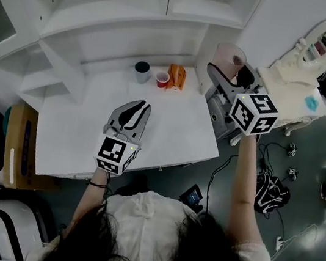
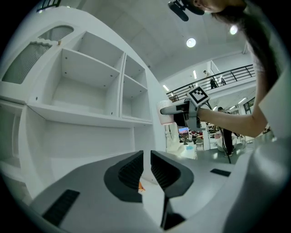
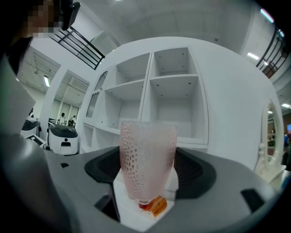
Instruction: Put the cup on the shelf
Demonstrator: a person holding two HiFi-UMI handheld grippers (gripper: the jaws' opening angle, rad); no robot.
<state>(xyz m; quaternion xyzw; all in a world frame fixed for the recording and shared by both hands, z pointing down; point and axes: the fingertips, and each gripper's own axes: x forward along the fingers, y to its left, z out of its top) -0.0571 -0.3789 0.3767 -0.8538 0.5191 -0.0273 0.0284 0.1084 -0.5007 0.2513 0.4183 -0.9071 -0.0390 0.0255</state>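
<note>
Right gripper (image 1: 233, 72): jaws closed on the pink dimpled cup (image 3: 148, 154), one on each side of its lower half. The cup is upright, mouth up, and is held in the air off the right end of the white table (image 1: 167, 140), clear of every surface. In the right gripper view it faces the open compartments of the white shelf unit (image 3: 173, 91), but it is not inside any of them.

Left gripper (image 2: 146, 168): jaws drawn almost together, with only a thin gap and nothing between them. It is over the middle of the table, pointing toward the shelf unit.

At the back of the table, near the shelf unit, three items stand in a row: a dark cup (image 1: 142, 70), a small red cup (image 1: 163, 79) and an orange packet (image 1: 177, 75). The red cup and the packet are just beside each other. A white-framed mirror (image 1: 320, 41) stands to the right of the shelf unit.
</note>
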